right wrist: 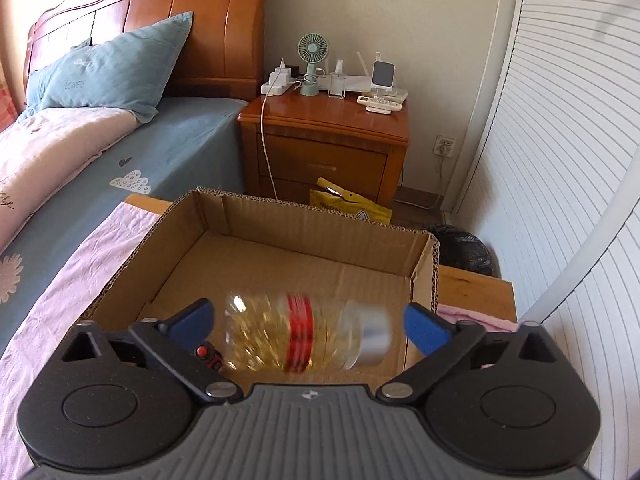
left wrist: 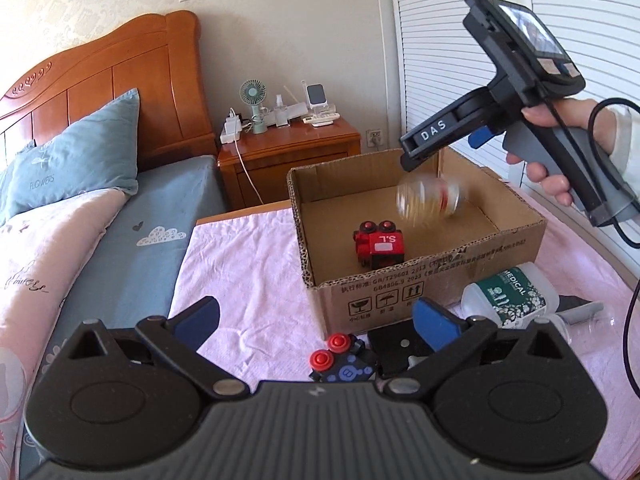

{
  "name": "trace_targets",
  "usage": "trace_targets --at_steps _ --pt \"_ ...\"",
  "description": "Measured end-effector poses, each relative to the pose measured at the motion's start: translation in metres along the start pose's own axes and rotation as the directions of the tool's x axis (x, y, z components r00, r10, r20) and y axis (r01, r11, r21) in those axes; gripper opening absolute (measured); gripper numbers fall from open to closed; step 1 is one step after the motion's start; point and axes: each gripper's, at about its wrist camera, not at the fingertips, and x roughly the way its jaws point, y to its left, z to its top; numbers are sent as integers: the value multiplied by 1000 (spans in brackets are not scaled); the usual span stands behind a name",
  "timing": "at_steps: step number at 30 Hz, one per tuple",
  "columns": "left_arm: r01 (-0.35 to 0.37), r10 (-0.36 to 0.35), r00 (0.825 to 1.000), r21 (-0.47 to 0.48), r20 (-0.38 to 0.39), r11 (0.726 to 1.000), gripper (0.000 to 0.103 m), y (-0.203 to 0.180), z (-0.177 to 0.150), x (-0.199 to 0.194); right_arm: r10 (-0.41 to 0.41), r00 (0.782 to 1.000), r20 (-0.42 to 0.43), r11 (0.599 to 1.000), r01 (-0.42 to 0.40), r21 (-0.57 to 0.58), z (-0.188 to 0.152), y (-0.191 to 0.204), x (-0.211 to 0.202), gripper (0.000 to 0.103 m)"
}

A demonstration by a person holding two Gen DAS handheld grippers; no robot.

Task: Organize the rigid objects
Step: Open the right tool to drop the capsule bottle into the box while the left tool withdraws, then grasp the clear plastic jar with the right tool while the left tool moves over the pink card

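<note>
An open cardboard box (left wrist: 440, 276) stands on a table with a pink cloth. A red toy block (left wrist: 380, 245) lies inside it. A clear jar (right wrist: 308, 334) with golden contents, a red band and a silver lid is blurred in mid-air over the box (right wrist: 288, 216), free between the open fingers of my right gripper (right wrist: 308, 326). It also shows in the left wrist view (left wrist: 430, 199), below the right gripper (left wrist: 416, 156). My left gripper (left wrist: 316, 320) is open and empty in front of the box, above a dark blue toy with red buttons (left wrist: 340, 362).
A white "MEDICAL" bottle (left wrist: 512, 292) lies beside the box at the right, with a grey object (left wrist: 580, 308) next to it. A bed with a blue pillow (left wrist: 76, 156) is at the left, a wooden nightstand (right wrist: 324, 140) behind, louvred doors (right wrist: 560, 160) at the right.
</note>
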Motion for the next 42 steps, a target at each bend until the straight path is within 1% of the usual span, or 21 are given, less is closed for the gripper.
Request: trace_targets --at_steps 5,8,10,16,19,22,25,27,29,31,36,39,42 --pt "8 -8 1000 11 -8 1000 102 0 -3 -2 20 1000 -5 1000 -20 15 -4 -3 -16 103" --pt "21 -21 1000 12 -11 1000 102 -3 -3 -7 27 1000 -8 999 -27 21 -13 -3 -33 103" --pt "27 -27 1000 13 -13 1000 102 -4 -3 -11 16 1000 -6 1000 -16 25 -23 -3 -45 103" --pt "69 -68 997 29 -42 997 102 -8 -7 -25 30 1000 -1 998 -30 51 -61 -4 -80 103" --pt "92 -89 995 58 -53 994 102 -10 -15 -30 2 1000 -8 998 -1 61 -87 -4 -91 103" --pt "116 -112 992 67 -64 991 102 -9 -27 -34 -54 998 -23 997 56 54 -115 1 -97 103" --pt "161 -156 984 56 -87 985 102 -8 -42 -32 -103 994 -32 994 104 23 -141 9 -98 103" --pt "190 -183 977 56 -113 980 102 -9 -52 -28 -110 993 -31 994 110 9 -155 13 -97 103" --pt "204 -193 971 70 -138 976 102 -12 -63 -23 -118 992 -39 993 118 -9 -164 18 -93 103" --pt "218 -204 967 83 -154 972 102 -14 -71 -19 -137 990 -45 990 136 -22 -170 23 -88 103" --pt "288 -261 945 119 -197 950 102 -21 -83 -11 -166 983 -81 986 164 -31 -181 27 -77 103" --pt "308 -268 938 170 -222 936 102 -28 -87 -5 -177 980 -86 984 176 -20 -187 22 -80 103" --pt "323 -274 929 186 -247 928 102 -31 -90 3 -179 978 -107 984 180 0 -193 15 -83 103"
